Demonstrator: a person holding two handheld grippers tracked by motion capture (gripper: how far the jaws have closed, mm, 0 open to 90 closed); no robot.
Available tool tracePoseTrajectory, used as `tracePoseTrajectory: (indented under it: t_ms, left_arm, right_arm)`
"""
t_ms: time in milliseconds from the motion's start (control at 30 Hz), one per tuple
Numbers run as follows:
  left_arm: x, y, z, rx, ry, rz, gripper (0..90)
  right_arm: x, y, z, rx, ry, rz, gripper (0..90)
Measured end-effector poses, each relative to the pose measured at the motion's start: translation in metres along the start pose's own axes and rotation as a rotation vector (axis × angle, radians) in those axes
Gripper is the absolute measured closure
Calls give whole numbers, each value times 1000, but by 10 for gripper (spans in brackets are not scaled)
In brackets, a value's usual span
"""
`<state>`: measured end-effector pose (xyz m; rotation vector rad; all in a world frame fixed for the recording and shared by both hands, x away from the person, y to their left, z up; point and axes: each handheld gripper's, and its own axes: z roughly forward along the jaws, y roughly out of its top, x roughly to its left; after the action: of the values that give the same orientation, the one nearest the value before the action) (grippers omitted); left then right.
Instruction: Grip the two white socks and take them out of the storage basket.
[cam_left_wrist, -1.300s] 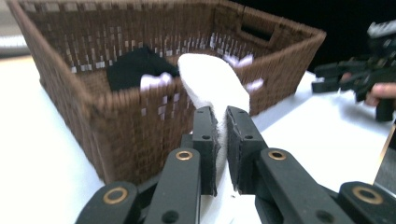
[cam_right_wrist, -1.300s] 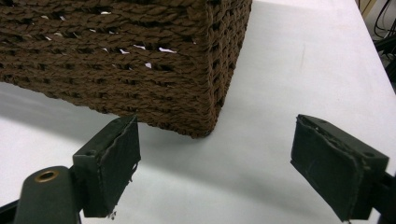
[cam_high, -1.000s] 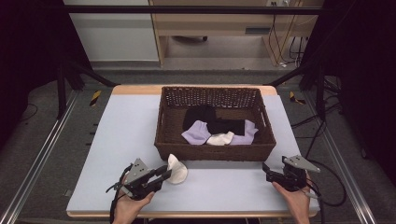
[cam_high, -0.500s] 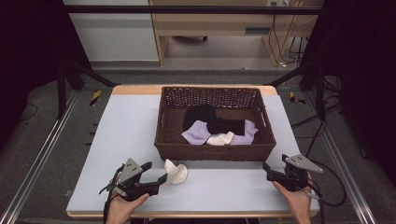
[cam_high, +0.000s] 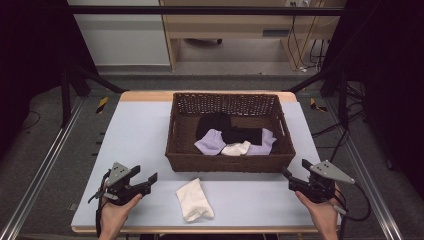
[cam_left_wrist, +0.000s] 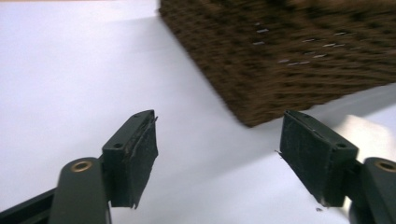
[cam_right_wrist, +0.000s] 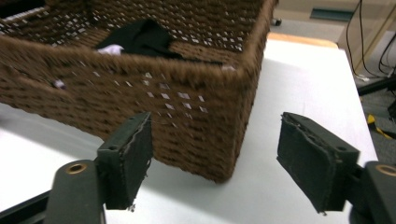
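Note:
A cream-white sock (cam_high: 195, 200) lies loose on the pale table (cam_high: 140, 130), in front of the brown wicker basket (cam_high: 227, 162). My left gripper (cam_high: 149, 182) sits to the sock's left, apart from it. Its jaws opened wide, have just been closing a little, and stand open with nothing between them (cam_left_wrist: 217, 154). The basket's corner (cam_left_wrist: 289, 56) and a bit of the sock (cam_left_wrist: 369, 135) lie beyond them. My right gripper (cam_high: 289, 179) hovers by the basket's front right corner (cam_right_wrist: 163, 102), open and empty (cam_right_wrist: 215, 158), its jaws just closing slightly.
Inside the basket lie a black sock (cam_high: 220, 125), lavender socks (cam_high: 210, 142) and a cream one (cam_high: 236, 148). The table's front edge runs close below both hands. Metal rails flank the table left and right.
My left gripper has let go of the white sock and pulled back to the left; the sock now lies flat on the table. The right gripper has risen slightly.

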<state>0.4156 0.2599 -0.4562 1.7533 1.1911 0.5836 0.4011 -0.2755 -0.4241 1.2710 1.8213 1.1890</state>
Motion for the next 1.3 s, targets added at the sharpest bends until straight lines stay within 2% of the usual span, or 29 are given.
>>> tracePoseTrajectory:
  t_ms: [33, 100, 133, 267, 367, 400, 500, 533, 600, 633, 700, 800, 933, 1067, 1233, 1300]
  left_arm:
    - [3, -1, 1, 1, 17, 0, 303]
    - [9, -3, 2, 14, 51, -1, 313]
    - [11, -4, 2, 16, 55, -8, 324]
    - [19, -6, 3, 24, 115, 11, 335]
    - [24, -7, 2, 14, 130, 16, 374]
    - [24, -7, 2, 14, 130, 16, 374]
    - [26, -8, 2, 9, 171, 59, 374]
    - [26, -8, 1, 10, 179, 68, 398]
    - [28, -8, 0, -3, 185, 78, 440]
    - [28, -8, 0, 5, 181, 71, 451]
    - [29, -8, -1, -3, 192, 73, 454]
    - [30, -8, -2, -11, 211, 78, 461]
    - [30, -8, -3, -10, 233, 64, 462]
    - [32, -8, -4, -17, 256, 69, 463]
    - [36, -8, -6, -44, 258, 53, 484]
    - [36, -8, -5, -39, 260, 53, 475]
  right_arm:
    - [2, 7, -2, -14, 11, -5, 298]
    - [3, 10, -2, -19, 17, -6, 304]
    - [6, 19, -2, -38, 34, -8, 308]
    - [8, 32, 0, -51, 47, -8, 306]
    - [9, 50, 4, -69, 67, -1, 296]
    - [9, 50, 4, -69, 67, -1, 296]
    - [10, 62, 10, -68, 74, -6, 284]
    - [12, 71, 15, -70, 83, -8, 279]
    - [13, 75, 17, -68, 91, -6, 278]
    - [17, 85, 25, -62, 101, -17, 278]
    - [18, 88, 27, -54, 102, -25, 278]
    - [27, 99, 40, -23, 105, -64, 272]
    - [35, 112, 57, -2, 123, -80, 267]
    - [40, 123, 73, 19, 131, -104, 265]
    - [41, 138, 95, 35, 154, -107, 252]
    - [42, 142, 103, 48, 163, -109, 246]
